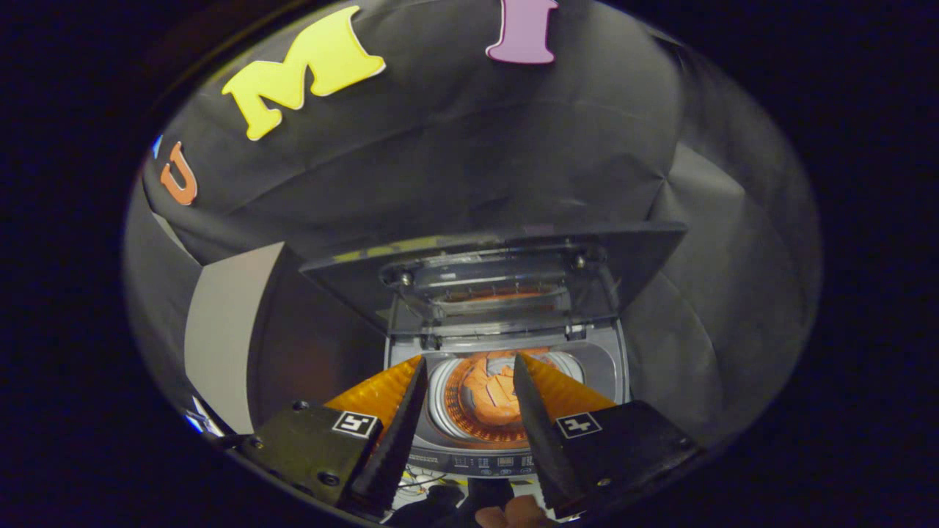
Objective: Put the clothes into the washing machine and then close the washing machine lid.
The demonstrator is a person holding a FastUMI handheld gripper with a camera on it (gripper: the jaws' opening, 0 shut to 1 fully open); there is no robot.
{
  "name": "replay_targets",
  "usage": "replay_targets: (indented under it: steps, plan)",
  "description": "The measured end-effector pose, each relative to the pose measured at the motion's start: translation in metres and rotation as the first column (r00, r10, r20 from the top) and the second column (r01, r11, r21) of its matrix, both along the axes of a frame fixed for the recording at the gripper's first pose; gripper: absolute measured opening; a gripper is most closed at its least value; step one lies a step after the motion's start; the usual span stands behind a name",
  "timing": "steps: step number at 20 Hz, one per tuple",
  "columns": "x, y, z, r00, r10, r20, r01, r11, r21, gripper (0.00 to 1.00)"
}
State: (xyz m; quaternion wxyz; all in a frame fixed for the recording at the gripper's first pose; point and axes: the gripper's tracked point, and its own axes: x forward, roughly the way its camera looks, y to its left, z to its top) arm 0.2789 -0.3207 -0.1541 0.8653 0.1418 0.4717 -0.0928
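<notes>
The gripper (469, 367) is seen in the lower centre of the frame, its two fingers spread apart with nothing held between them. Through the gap between the fingers, the washing machine (616, 367) is viewed from above, and its round drum (458, 418) is exposed. Orange clothes (493, 389) are lying inside the drum, just beyond the fingertips. The lid (499, 268) is raised upright at the back of the machine, in the middle of the frame, and an orange reflection is shown in its window. The control panel (484, 462) is seen along the machine's near edge. Part of a hand (517, 513) is visible at the bottom centre.
</notes>
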Motion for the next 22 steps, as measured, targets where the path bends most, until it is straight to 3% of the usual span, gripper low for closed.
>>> replay_targets:
  steps: [4,10,18,22]
  plan:
    - [0.021,0.008,0.048,0.994,0.050,0.100,-0.049,0.999,-0.018,0.74]
    - [0.071,-0.001,0.092,0.977,0.065,0.205,-0.054,0.997,-0.059,0.74]
    - [0.121,0.007,0.071,0.982,0.102,0.160,-0.090,0.993,-0.082,0.75]
    - [0.128,-0.007,0.050,0.985,0.087,0.151,-0.066,0.988,-0.142,0.75]
